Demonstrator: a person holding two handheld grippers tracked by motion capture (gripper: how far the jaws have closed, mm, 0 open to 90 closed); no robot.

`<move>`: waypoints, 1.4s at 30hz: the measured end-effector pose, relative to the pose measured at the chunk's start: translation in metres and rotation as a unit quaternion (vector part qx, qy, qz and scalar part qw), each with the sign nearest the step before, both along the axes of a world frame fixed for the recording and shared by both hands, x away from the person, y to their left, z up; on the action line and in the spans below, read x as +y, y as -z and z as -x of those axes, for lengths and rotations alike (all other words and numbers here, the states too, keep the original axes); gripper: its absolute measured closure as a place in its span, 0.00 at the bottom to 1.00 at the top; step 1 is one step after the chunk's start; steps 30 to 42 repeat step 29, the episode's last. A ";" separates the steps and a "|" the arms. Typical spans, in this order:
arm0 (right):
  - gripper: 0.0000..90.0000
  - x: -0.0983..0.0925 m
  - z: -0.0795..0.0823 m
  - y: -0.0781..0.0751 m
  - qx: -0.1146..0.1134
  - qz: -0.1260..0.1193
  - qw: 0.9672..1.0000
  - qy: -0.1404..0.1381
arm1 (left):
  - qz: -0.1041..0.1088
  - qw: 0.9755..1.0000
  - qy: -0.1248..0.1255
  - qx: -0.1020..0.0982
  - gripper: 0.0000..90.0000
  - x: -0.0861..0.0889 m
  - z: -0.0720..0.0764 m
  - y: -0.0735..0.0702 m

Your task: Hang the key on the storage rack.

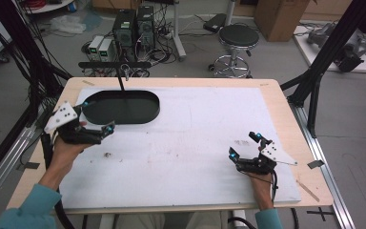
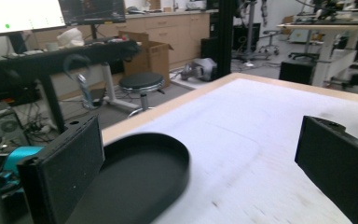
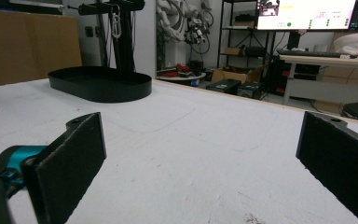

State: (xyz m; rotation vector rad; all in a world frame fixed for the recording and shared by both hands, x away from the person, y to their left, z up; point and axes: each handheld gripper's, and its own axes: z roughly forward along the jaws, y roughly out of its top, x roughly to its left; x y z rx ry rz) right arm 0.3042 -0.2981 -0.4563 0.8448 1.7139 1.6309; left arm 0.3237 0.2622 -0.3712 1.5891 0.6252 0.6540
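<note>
White foam-topped wooden table. At its far left we see an oval black tray with an upright post. Left gripper sits just near of the tray, jaws apart, nothing between. Right gripper, near right, jaws apart, empty.

Sleeves: teal cuffs on both forearms in the high view.
Left gripper: black body, a cyan light near its tip, a pale three-cornered plate on top dotted with dark holes, and a thick black cable trailing back.
Right gripper: black body, two cyan lights at its tips, a grey three-cornered plate and a thin black cable.
Jaws: flat black rectangular pads with a fine-grained face; a teal part sits behind one.
</note>
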 end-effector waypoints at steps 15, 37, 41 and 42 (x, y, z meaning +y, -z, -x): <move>0.01 0.000 0.000 0.000 0.001 -0.004 1.000 0.002 | 0.046 0.999 -0.017 -0.013 0.02 0.014 0.044 0.069; 0.01 -0.001 0.000 0.000 0.003 -0.004 1.000 0.001 | 0.073 0.997 -0.032 -0.022 0.02 0.016 0.049 0.087; 0.01 -0.001 0.000 0.000 0.003 -0.004 1.000 0.001 | 0.073 0.997 -0.032 -0.022 0.02 0.016 0.049 0.087; 0.01 -0.001 0.000 0.000 0.003 -0.004 1.000 0.001 | 0.073 0.997 -0.032 -0.022 0.02 0.016 0.049 0.087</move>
